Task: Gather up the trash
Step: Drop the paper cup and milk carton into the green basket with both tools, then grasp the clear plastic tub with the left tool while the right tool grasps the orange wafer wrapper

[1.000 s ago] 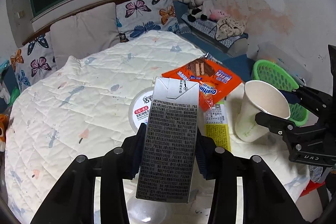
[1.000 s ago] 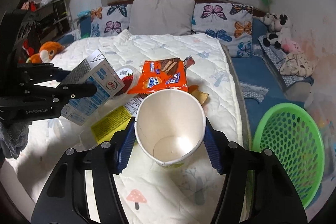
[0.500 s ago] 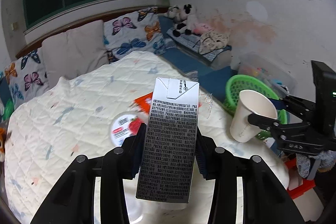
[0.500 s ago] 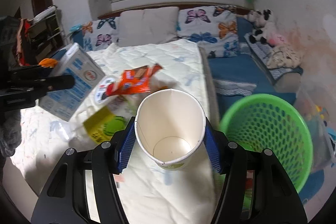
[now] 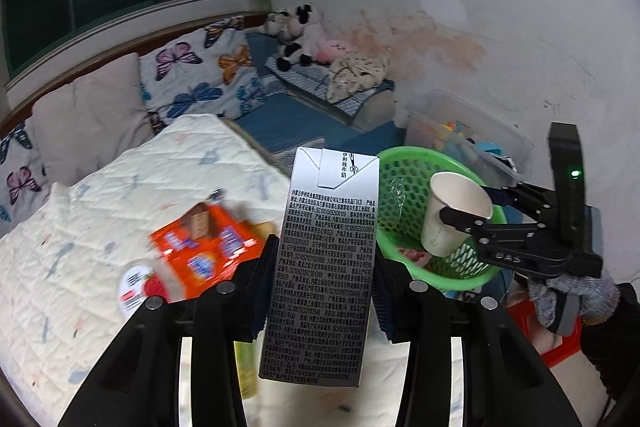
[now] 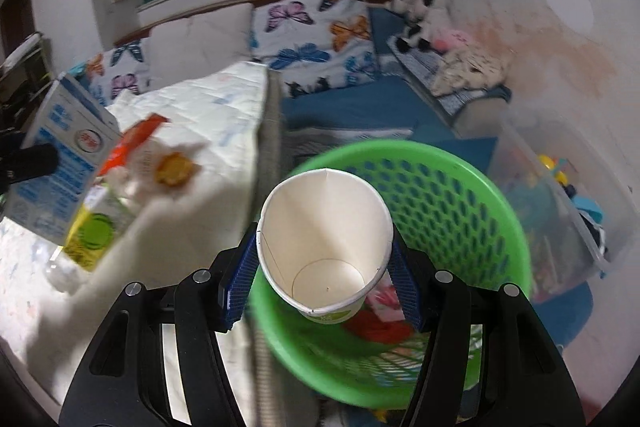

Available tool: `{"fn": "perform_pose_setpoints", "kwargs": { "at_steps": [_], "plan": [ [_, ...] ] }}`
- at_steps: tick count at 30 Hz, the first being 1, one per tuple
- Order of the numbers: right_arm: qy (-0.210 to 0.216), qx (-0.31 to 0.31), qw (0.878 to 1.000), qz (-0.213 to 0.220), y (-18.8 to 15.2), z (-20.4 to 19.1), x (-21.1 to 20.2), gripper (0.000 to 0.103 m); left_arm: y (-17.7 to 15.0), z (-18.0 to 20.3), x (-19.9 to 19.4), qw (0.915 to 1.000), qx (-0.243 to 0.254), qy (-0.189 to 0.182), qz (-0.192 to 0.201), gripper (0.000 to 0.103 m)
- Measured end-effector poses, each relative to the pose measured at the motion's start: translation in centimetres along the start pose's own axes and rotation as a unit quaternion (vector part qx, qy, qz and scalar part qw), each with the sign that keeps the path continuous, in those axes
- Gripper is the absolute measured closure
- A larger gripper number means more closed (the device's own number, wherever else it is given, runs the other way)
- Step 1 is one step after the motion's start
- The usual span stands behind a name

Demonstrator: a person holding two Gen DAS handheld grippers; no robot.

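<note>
The left gripper (image 5: 322, 291) clamps a tall grey milk carton (image 5: 324, 259) printed with dense black text; both blue ribbed pads press its narrow sides, and it stands upright above the edge of the white quilted bedspread (image 5: 100, 211). The right gripper (image 6: 324, 283) squeezes a white paper cup (image 6: 324, 247) between its pads, mouth tilted toward the camera, directly over the round green plastic basket (image 6: 460, 195) with perforated walls. Inside the basket lie red and pink scraps. On the bedspread rest a glossy orange snack wrapper (image 5: 208, 251), a round white foil lid (image 5: 134, 285) and a yellow-green packet (image 6: 90, 235), all blurred. A gloved hand (image 5: 572, 297) holds the right gripper.
</note>
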State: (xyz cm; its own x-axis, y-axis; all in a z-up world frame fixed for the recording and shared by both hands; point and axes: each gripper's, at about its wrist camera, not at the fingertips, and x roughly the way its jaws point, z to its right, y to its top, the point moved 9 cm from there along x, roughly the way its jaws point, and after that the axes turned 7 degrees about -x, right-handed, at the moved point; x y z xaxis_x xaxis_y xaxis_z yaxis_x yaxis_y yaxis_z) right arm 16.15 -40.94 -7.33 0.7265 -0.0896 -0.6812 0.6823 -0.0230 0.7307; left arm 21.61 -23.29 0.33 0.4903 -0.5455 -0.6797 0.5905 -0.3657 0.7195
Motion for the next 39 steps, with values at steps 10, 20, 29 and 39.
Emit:
{"fn": "perform_pose_setpoints", "kwargs": {
  "at_steps": [10, 20, 29, 39],
  "plan": [
    [-0.007, 0.04, 0.999, -0.023, -2.5, 4.0, 1.5, 0.034, 1.3, 5.0, 4.0, 0.9993, 0.018, -0.026, -0.02, 0.062],
    [-0.013, 0.053, 0.998, -0.01, -3.6, 5.7, -0.3, 0.029, 1.8, 8.5, 8.2, 0.9979, 0.025, -0.041, -0.045, 0.062],
    [-0.018, 0.064, 0.998, 0.006, -4.7, 6.5, -2.5, 0.029, 0.7, 11.4, 12.4, 0.9958, 0.016, -0.051, -0.074, 0.061],
    [-0.016, 0.077, 0.997, 0.002, -5.4, 6.9, -2.8, 0.029, -0.4, 12.2, 14.1, 0.9942, -0.006, -0.065, -0.085, 0.047]
  ]
}}
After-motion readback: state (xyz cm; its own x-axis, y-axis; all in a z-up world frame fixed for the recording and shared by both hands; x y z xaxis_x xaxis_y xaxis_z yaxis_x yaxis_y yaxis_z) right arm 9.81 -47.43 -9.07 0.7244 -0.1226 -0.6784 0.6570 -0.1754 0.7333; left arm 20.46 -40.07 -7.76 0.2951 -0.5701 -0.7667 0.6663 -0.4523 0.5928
